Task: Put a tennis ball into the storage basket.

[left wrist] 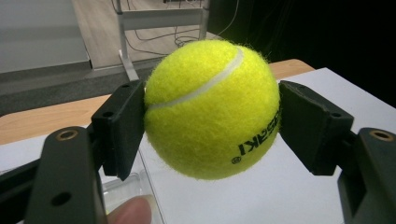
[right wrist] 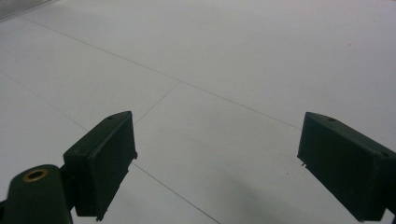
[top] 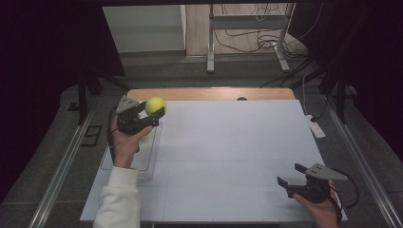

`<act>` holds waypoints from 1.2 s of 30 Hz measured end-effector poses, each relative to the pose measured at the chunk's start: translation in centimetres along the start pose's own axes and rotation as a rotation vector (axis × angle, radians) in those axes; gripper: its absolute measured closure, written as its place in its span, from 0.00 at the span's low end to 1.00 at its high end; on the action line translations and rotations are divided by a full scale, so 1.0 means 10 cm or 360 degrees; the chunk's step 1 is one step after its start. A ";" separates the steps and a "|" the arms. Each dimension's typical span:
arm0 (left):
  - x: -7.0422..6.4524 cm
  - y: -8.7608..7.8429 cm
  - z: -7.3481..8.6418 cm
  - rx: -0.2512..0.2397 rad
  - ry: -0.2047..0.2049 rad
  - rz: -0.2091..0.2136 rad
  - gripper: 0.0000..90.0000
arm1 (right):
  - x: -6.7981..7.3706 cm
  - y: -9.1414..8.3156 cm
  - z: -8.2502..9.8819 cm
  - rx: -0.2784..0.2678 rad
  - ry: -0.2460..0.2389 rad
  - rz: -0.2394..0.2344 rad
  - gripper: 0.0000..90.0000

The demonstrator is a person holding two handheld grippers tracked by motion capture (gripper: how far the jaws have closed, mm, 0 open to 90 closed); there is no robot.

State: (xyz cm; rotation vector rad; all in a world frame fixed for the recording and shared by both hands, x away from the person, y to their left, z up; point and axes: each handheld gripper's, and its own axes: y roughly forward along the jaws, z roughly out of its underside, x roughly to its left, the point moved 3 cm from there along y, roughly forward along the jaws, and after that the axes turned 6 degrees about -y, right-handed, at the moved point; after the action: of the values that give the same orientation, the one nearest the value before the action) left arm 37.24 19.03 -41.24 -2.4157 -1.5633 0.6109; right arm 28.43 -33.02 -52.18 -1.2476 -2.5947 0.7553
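Observation:
A yellow tennis ball [top: 155,105] is held in the air at the table's far left by my left gripper [top: 151,110], which is shut on it. In the left gripper view the ball [left wrist: 211,108] sits squeezed between both black pads [left wrist: 122,126], with a white seam across its top and black lettering at its lower right. A clear plastic bin [top: 145,156] stands on the white table [top: 228,152] just below that hand. My right gripper [top: 291,175] rests low at the near right corner, open, with only bare white table [right wrist: 219,93] between its jaws.
A wooden strip [top: 209,93] runs along the table's far edge. A white power strip [top: 315,127] lies by the right edge. Beyond the table stand a metal frame [top: 247,33] and loose cables on the floor. Dark curtains flank both sides.

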 end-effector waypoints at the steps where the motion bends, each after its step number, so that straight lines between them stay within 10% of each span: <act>1: 0.00 0.00 0.00 0.0006 0.0005 -0.0001 0.31 | 0.00 0.00 0.00 0.0003 0.0003 0.0005 0.13; 36: 0.22 -0.27 0.09 0.0048 -0.0030 -0.0070 0.31 | 0.00 -0.01 0.00 0.0006 0.0007 0.0012 0.13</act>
State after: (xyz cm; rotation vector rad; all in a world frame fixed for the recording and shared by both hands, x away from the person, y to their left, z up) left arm 35.38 22.08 -41.54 -2.3542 -1.5981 0.6460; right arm 28.41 -33.10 -52.16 -1.2576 -2.5851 0.7579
